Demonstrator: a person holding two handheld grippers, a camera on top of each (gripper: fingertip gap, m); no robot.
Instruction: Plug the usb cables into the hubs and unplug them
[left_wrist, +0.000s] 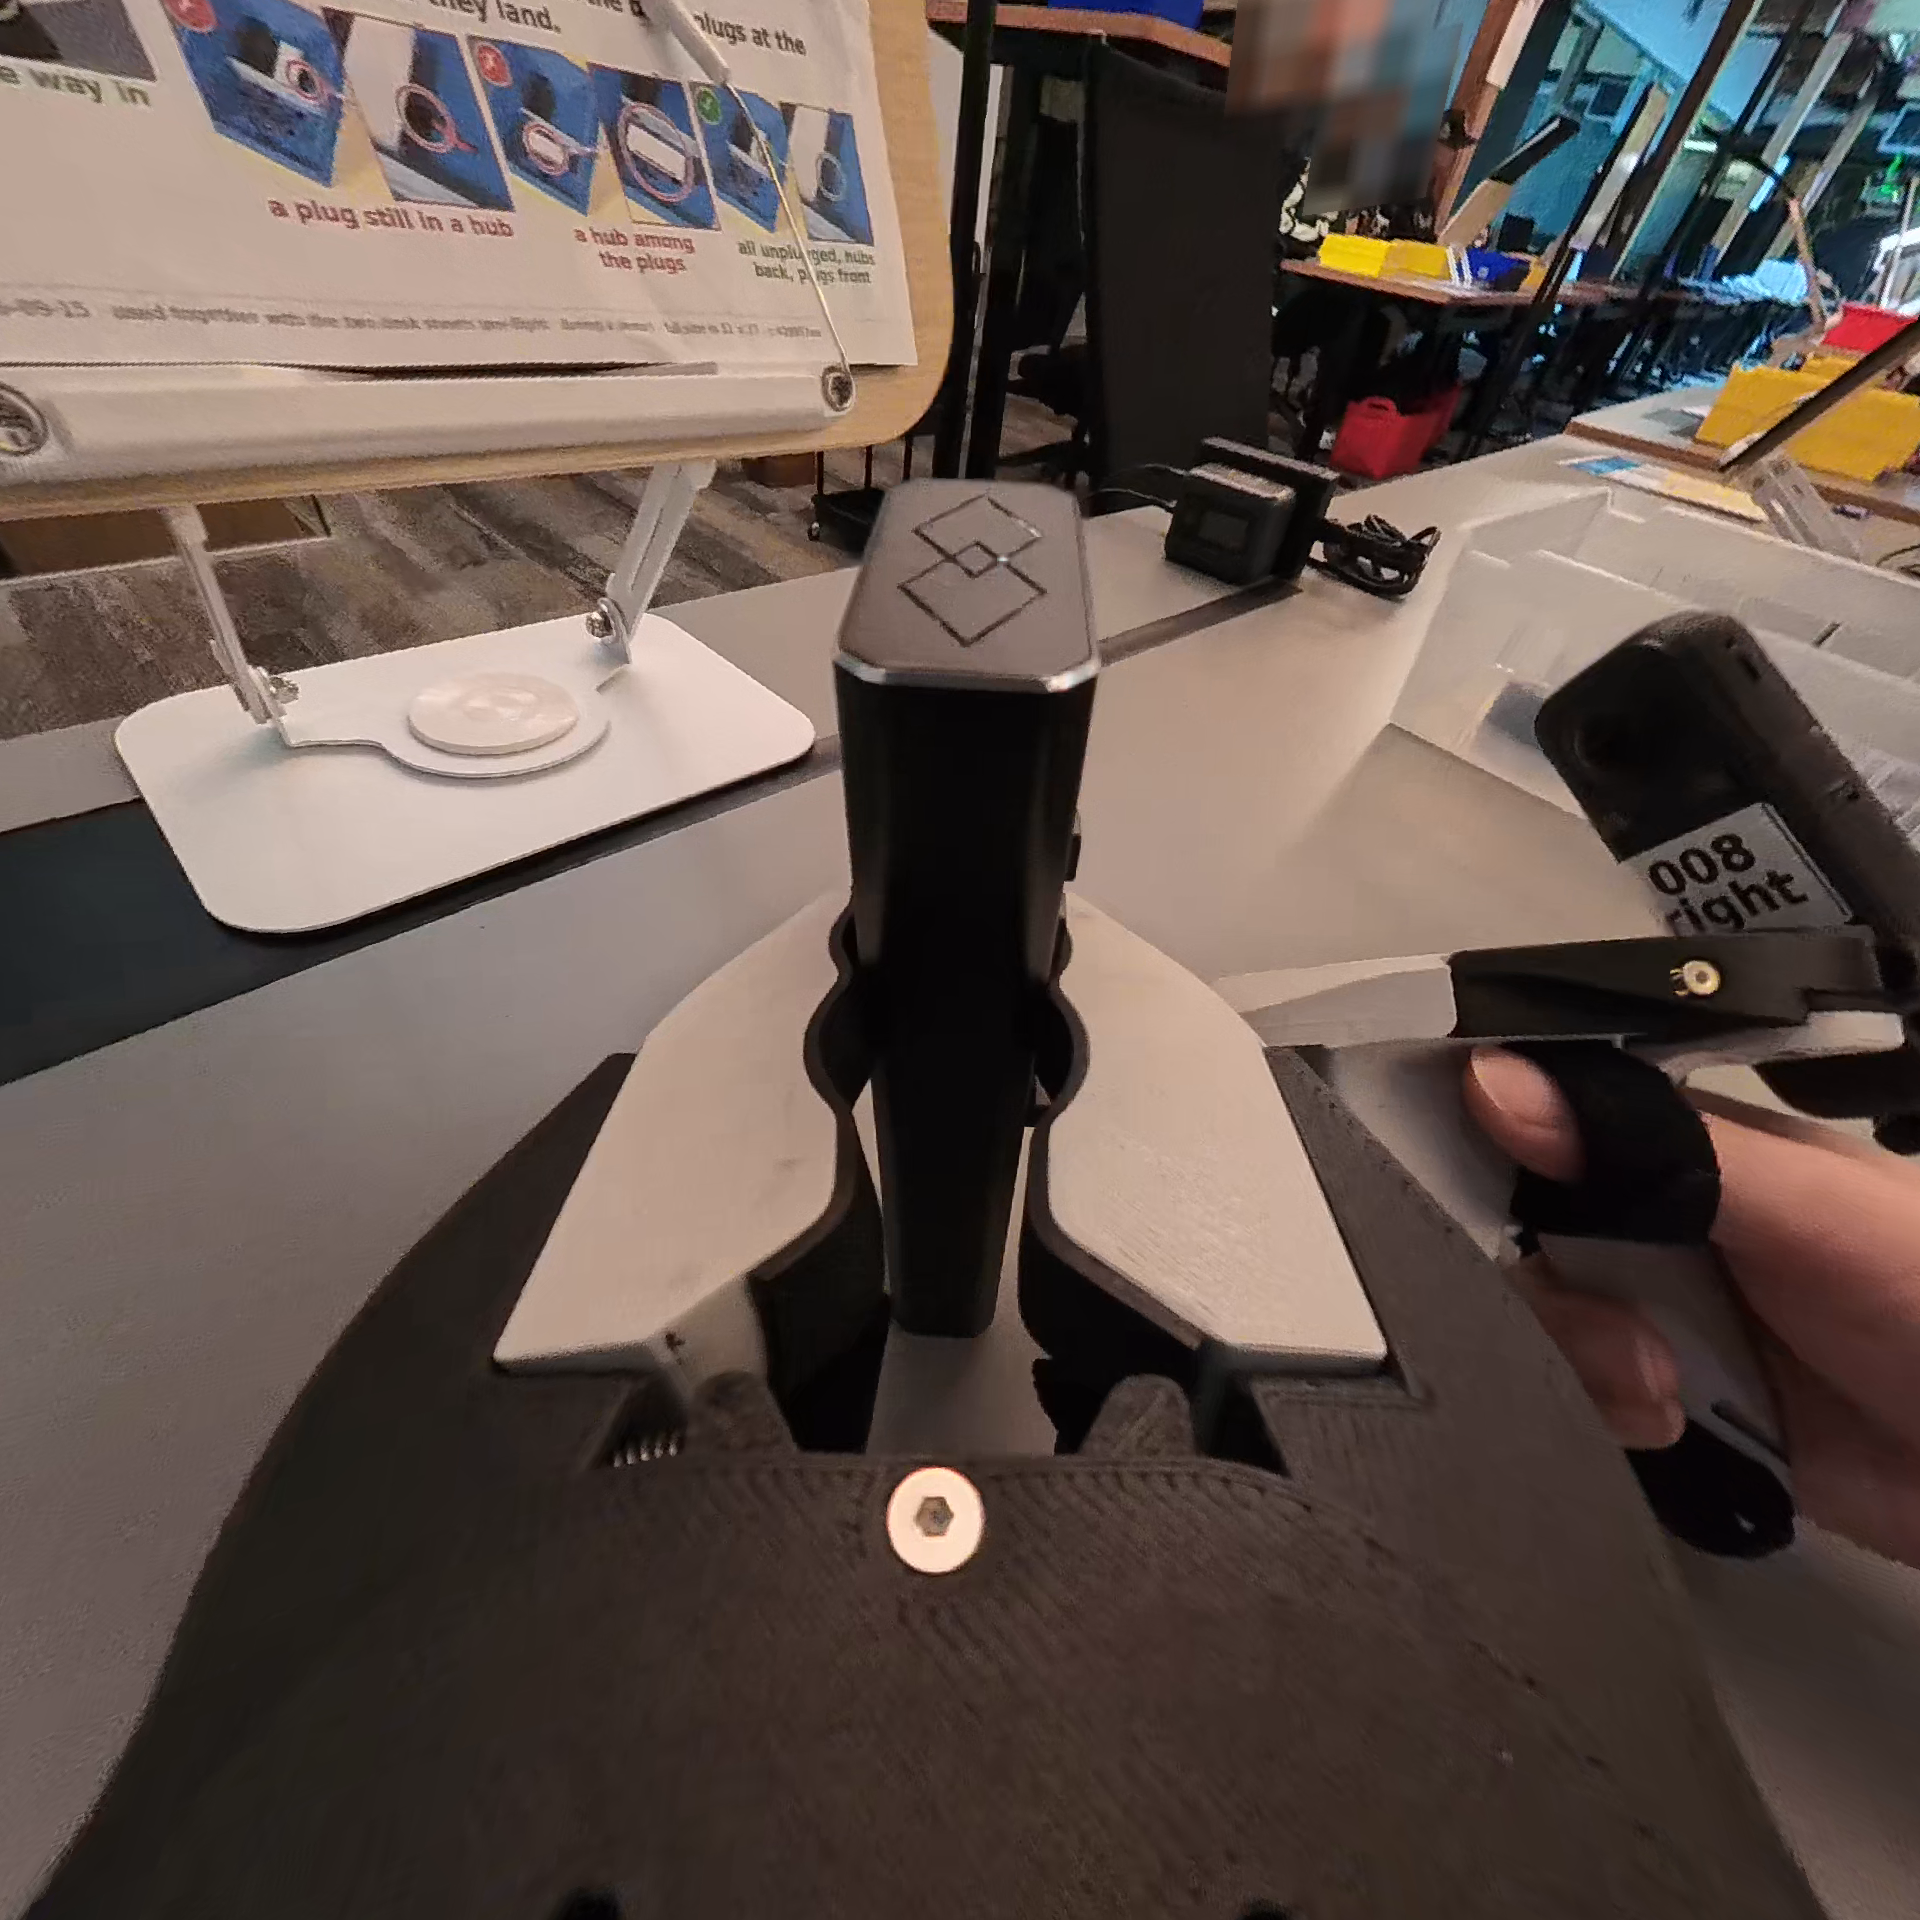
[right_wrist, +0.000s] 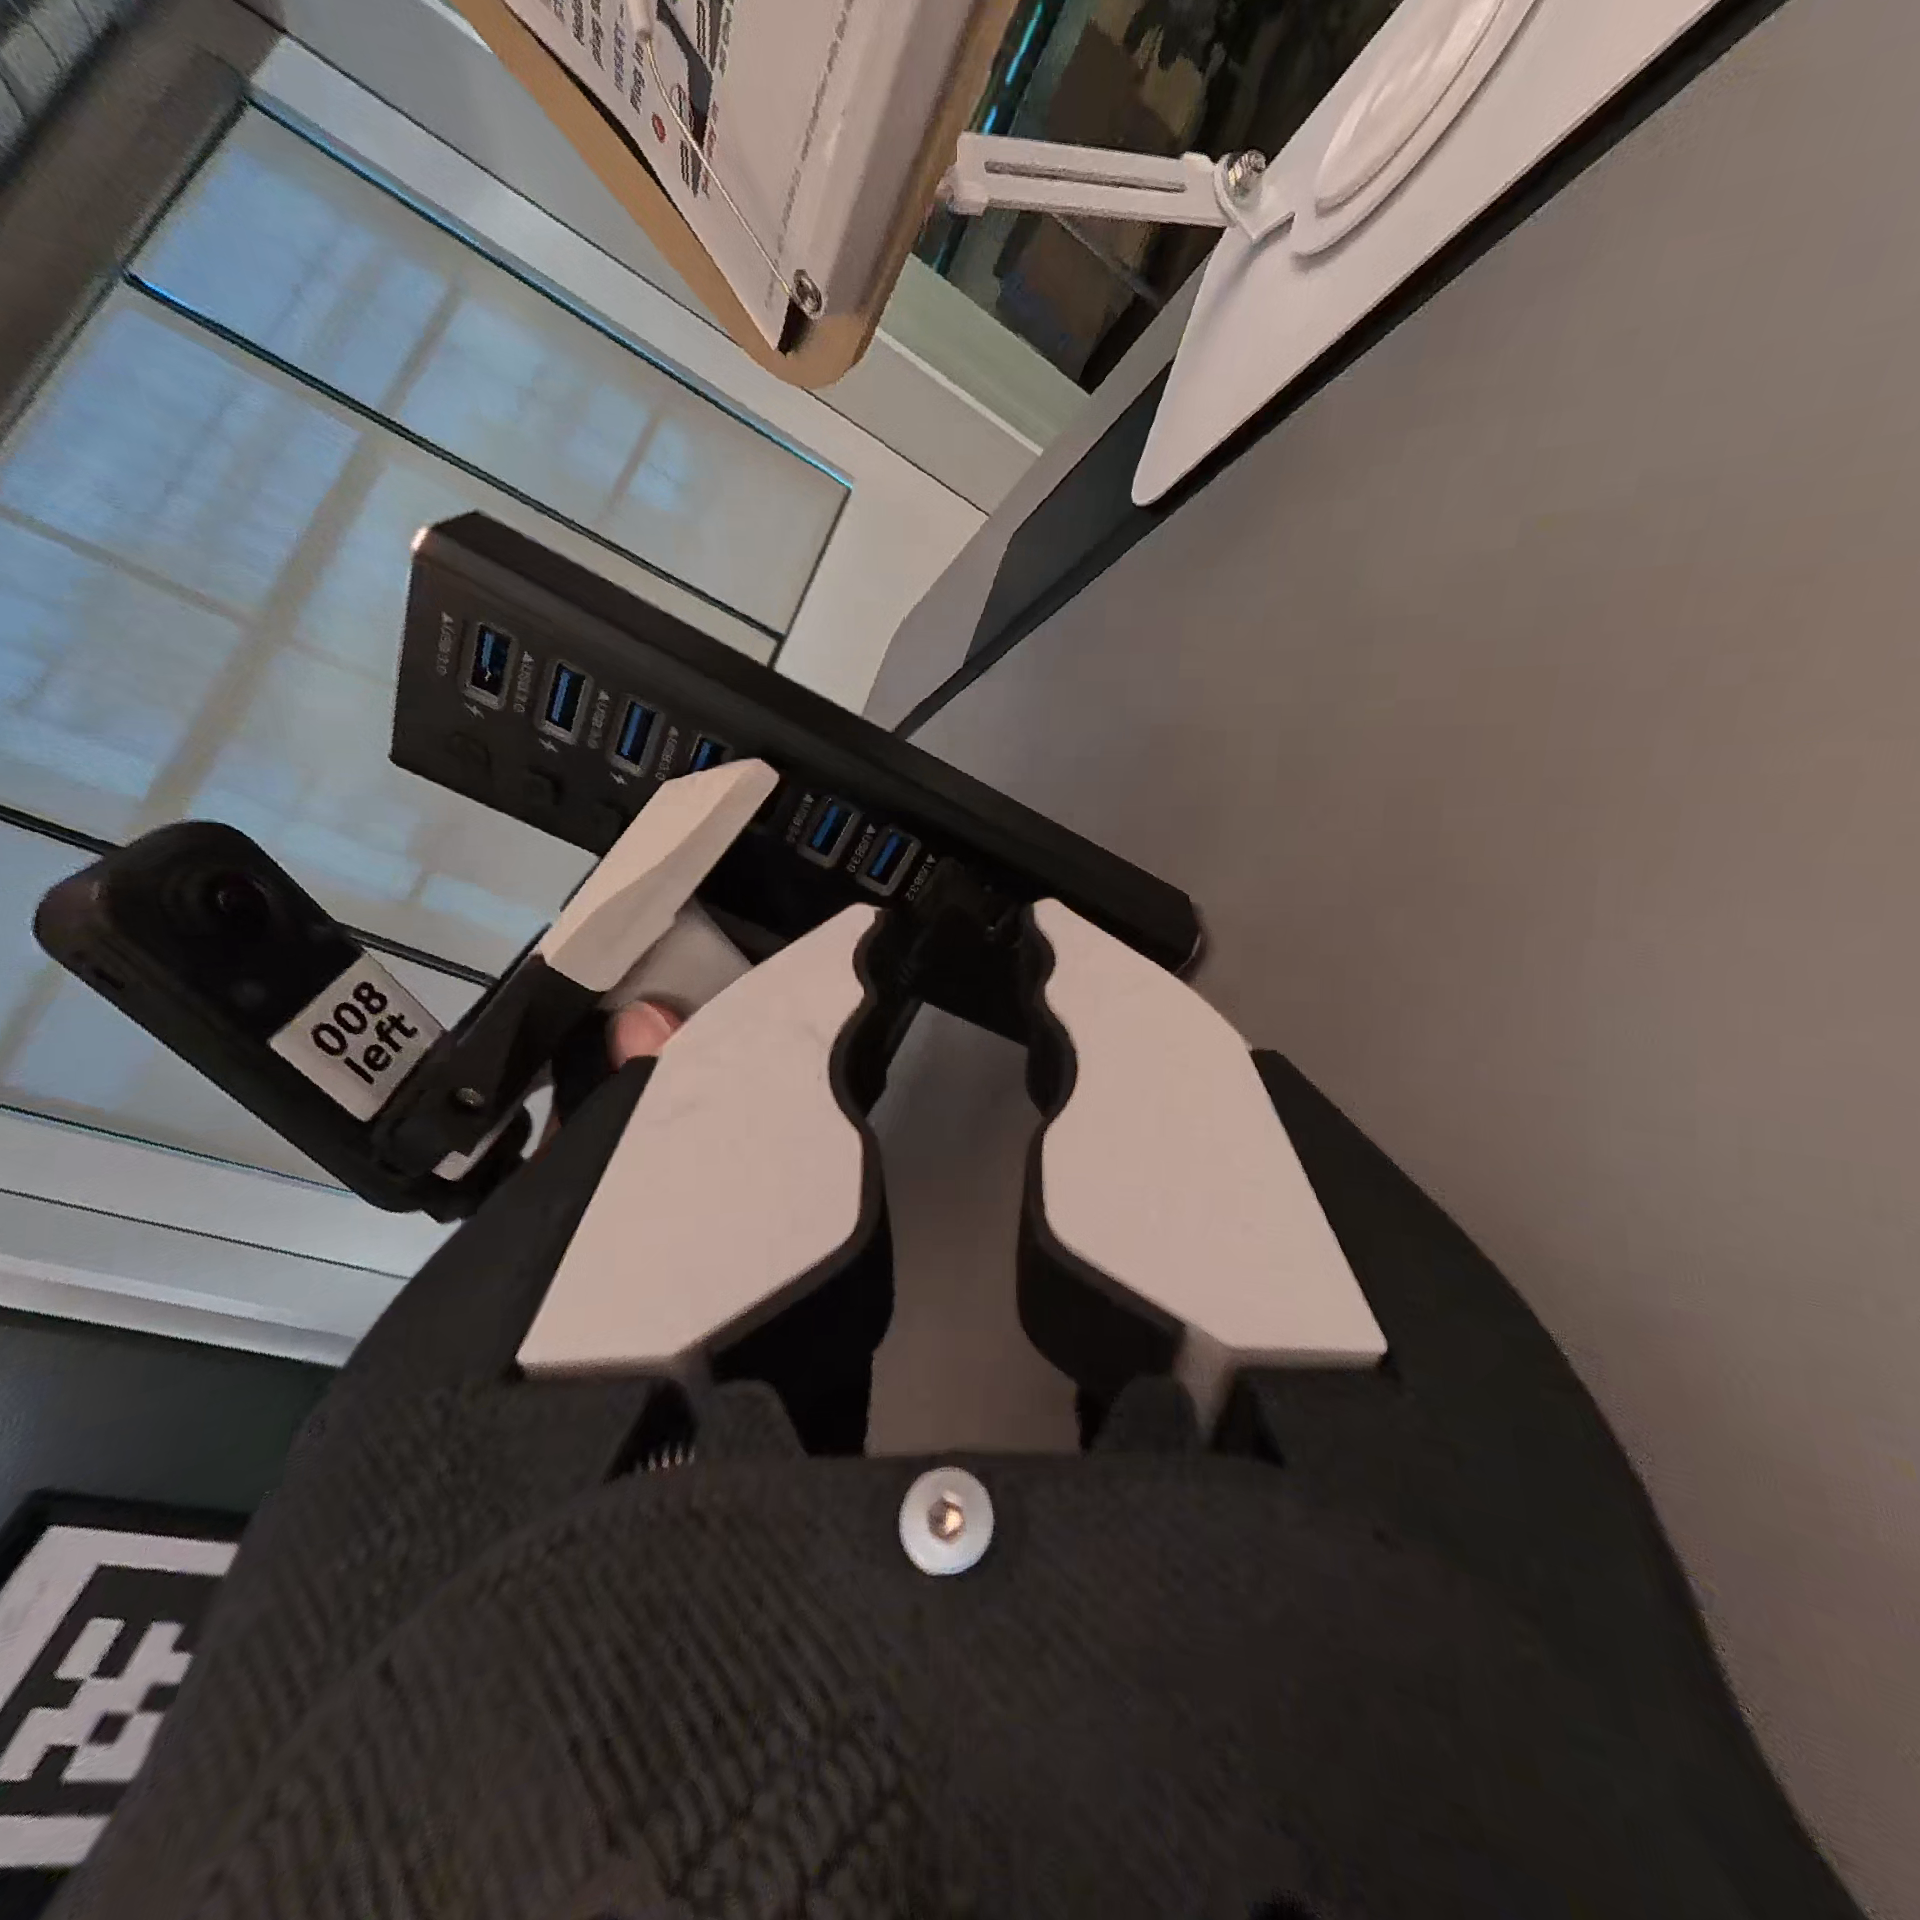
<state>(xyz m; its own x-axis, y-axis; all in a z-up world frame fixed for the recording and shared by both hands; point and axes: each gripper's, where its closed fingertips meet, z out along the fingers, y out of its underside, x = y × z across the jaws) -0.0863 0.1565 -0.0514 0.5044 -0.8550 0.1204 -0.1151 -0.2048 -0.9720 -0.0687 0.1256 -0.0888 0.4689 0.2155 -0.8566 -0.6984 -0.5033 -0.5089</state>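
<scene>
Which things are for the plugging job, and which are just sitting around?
For the job: hub, plug, left gripper, right gripper.

Just sitting around: white stand, instruction sheet, small black box, yellow bins.

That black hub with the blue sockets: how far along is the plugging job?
Done: the left gripper holds the hub off the table. In hand: the right gripper pinches a black plug at the end socket; whether it is seated is unclear. Left: the visible blue ports are empty.
</scene>
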